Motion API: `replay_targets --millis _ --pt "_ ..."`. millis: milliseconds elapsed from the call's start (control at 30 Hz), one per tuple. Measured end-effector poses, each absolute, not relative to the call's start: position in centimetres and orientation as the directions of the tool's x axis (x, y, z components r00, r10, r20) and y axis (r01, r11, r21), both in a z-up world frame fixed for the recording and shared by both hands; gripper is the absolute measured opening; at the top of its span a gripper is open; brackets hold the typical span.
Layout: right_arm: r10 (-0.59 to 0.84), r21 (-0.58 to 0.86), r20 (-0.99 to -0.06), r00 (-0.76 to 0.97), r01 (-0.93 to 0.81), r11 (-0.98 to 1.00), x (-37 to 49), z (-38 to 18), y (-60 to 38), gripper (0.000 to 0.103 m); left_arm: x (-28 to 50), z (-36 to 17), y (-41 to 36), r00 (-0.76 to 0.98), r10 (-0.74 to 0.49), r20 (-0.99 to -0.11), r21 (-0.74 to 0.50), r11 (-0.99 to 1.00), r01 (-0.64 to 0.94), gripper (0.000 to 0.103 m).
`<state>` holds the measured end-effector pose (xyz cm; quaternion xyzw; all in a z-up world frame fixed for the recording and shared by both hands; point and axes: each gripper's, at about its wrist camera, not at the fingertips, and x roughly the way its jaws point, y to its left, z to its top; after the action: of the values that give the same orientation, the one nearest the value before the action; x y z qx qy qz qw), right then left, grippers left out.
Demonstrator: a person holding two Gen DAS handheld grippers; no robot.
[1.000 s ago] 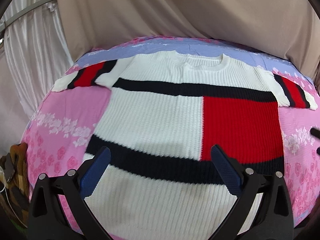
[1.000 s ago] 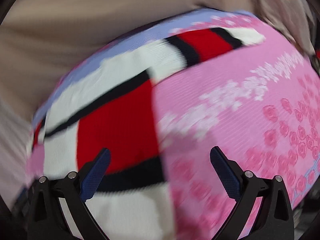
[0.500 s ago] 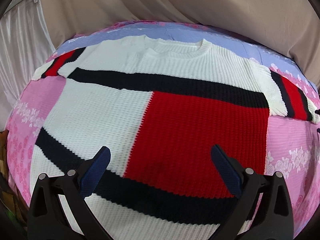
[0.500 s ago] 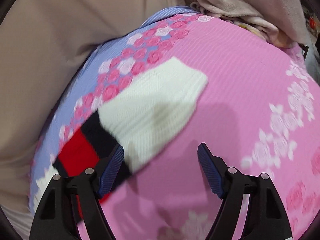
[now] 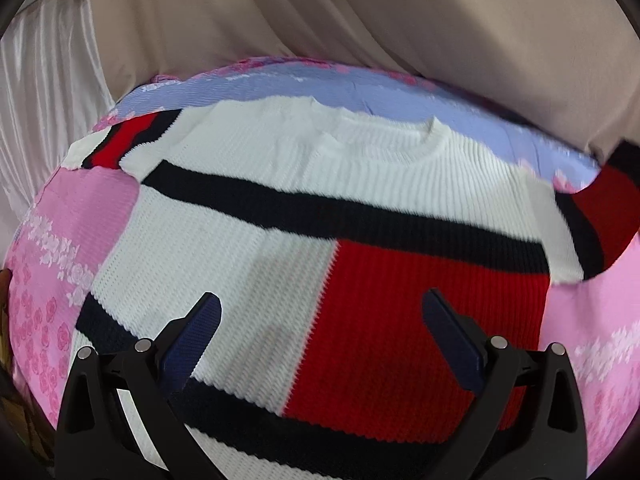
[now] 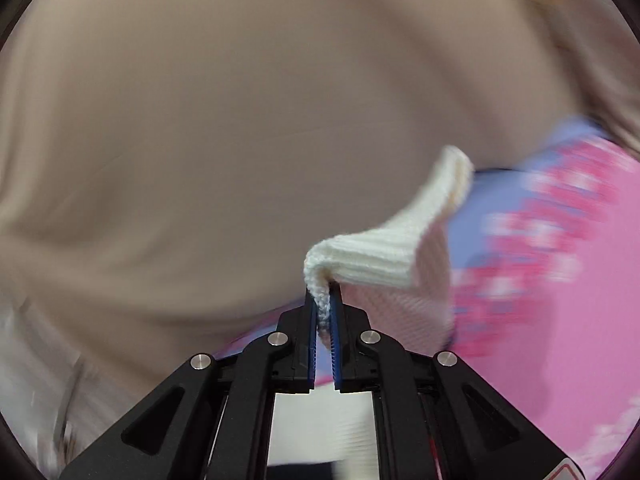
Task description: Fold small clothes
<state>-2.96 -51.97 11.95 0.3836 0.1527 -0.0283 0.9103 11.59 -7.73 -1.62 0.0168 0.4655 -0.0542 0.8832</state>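
Observation:
A white knit sweater [image 5: 280,208] with black stripes and a red block lies flat, face up, on a pink and blue floral sheet [image 5: 68,216]. Its left sleeve [image 5: 120,140] is spread out; its right sleeve [image 5: 600,208] is raised at the right edge. My left gripper [image 5: 320,312] hovers open and empty over the sweater's lower body. My right gripper [image 6: 324,304] is shut on the white ribbed cuff [image 6: 384,248] of the right sleeve and holds it lifted off the sheet [image 6: 580,280].
A beige curtain [image 5: 360,20] hangs behind the bed, and it fills most of the right wrist view [image 6: 200,120]. A white satin drape [image 5: 40,88] hangs at the left. The sheet's rounded edge drops off at the left and right.
My right gripper has closed on the right sleeve's cuff and lifted it off the sheet. My left gripper has shifted back to the left over the sweater and stays open.

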Motion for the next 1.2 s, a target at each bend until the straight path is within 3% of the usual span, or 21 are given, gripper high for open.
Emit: replay_targets --millis 100,167,200,367,433,533,633,700,767,833,900,967,1000,1033,1133,1200 --pt "0.325 0.671 -0.273 0.906 -0.063 0.739 3.0 13.1 -41.8 0.01 13.1 -0.5 -5.3 0.572 -0.13 -0.81 -0.102 0.991 0.082 0.098" --pt "0.436 0.657 -0.337 0.835 -0.123 0.743 6.8 10.3 -35.7 0.014 14.2 -0.2 -3.8 0.569 -0.167 -0.806 -0.157 0.985 0.066 0.098" --pt "0.44 0.649 -0.382 0.812 -0.103 0.754 7.9 8.4 -34.0 0.022 14.9 -0.2 -3.1 0.566 -0.184 -0.803 -0.185 0.981 0.055 0.098" --pt "0.358 0.663 -0.546 0.757 0.129 0.738 5.2 0.2 -34.1 0.029 19.0 -1.9 -0.9 0.54 -0.265 -0.799 -0.311 0.95 0.007 0.098" --pt "0.3 0.647 -0.604 0.738 0.236 0.725 1.3 -2.0 -35.3 0.051 20.8 -3.1 -0.8 0.528 -0.292 -0.797 -0.352 0.936 -0.015 0.098" --pt "0.279 0.681 -0.651 0.706 0.381 0.626 -3.0 -5.5 -38.4 0.053 23.9 -5.8 -1.6 0.472 -0.354 -0.807 -0.429 0.901 -0.058 0.098" --pt "0.274 0.739 -0.62 0.735 0.432 0.517 -4.6 -6.8 -41.0 0.053 25.7 -8.6 -3.0 0.402 -0.42 -0.814 -0.504 0.854 -0.129 0.098" --pt "0.263 0.751 -0.606 0.751 0.432 0.499 -4.3 -6.8 -41.8 0.055 25.7 -8.3 -3.6 0.448 -0.381 -0.808 -0.49 0.858 -0.155 0.097" --pt "0.265 0.774 -0.583 0.768 0.427 0.467 -3.8 -7.1 -42.9 0.06 26.3 -7.8 -4.4 0.455 -0.419 -0.786 -0.521 0.844 -0.124 0.072" --pt "0.274 0.79 -0.565 0.779 0.414 0.452 -3.1 -7.0 -43.4 0.061 26.6 -7.1 -5.1 0.464 -0.435 -0.772 -0.531 0.842 -0.094 0.033" --pt "0.276 0.799 -0.554 0.786 0.407 0.442 -1.8 -6.6 -43.5 0.061 27.1 -5.7 -5.0 0.493 -0.454 -0.742 -0.545 0.837 -0.051 0.007" --pt "0.278 0.806 -0.539 0.795 0.39 0.446 -0.9 -6.7 -42.8 0.051 27.4 -3.9 -4.2 0.533 -0.454 -0.714 -0.551 0.834 -0.029 0.003" --pt "0.286 0.814 -0.522 0.803 0.369 0.448 -0.9 -6.6 -42.6 0.019 27.5 -2.9 -3.6 0.558 -0.447 -0.699 -0.552 0.834 -0.024 0.0" --pt "0.293 0.823 -0.503 0.813 0.347 0.45 -0.9 -6.1 -42.5 0.009 27.7 -2.0 -2.8 0.581 -0.431 -0.69 -0.542 0.84 -0.021 0.0" --pt "0.235 0.794 -0.492 0.838 0.322 0.515 -1.6 -4.7 -42.0 0.009 28.4 -2.0 -0.5 0.602 -0.34 -0.723 -0.46 0.887 -0.051 0.0" --pt "0.229 0.771 -0.526 0.819 0.347 0.534 -1.4 -5.3 -41.9 0.009 29.0 -5.1 0.4 0.544 -0.282 -0.79 -0.394 0.914 -0.1 0.0"
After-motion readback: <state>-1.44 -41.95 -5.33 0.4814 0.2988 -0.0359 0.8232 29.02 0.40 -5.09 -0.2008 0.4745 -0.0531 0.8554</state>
